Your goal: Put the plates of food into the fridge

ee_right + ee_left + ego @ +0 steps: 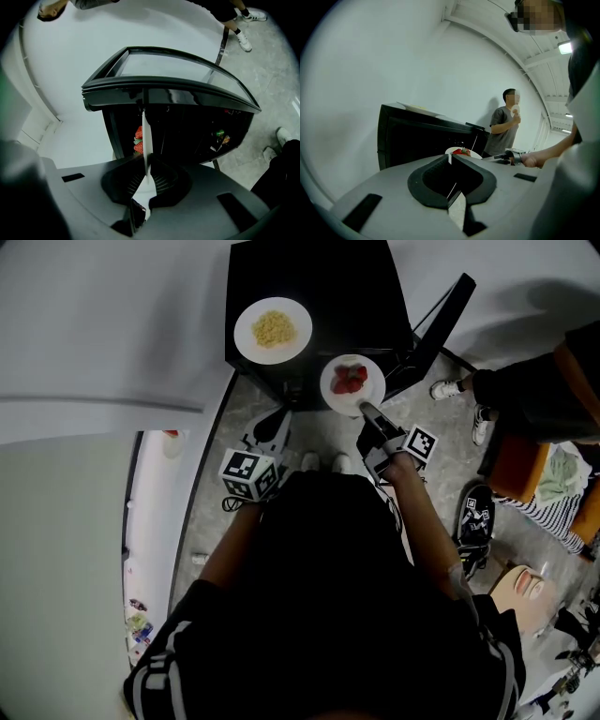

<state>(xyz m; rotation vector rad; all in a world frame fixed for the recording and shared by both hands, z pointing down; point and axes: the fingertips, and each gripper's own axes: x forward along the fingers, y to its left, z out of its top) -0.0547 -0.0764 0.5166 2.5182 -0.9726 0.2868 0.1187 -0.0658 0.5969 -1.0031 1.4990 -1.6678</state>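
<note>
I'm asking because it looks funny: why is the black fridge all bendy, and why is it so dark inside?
Right gripper view: the wide lens bows the edges of the fridge, and its inside lies in shadow, so only the strawberries on the plate stand out. Left gripper view: dark corners, rounded wall. Head view: straight lines curve too.

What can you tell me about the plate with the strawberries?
The plate is round, white and smooth. Red strawberries lie in its middle. The right gripper clamps its near rim and holds it about level in the air, in front of the black fridge.
</note>
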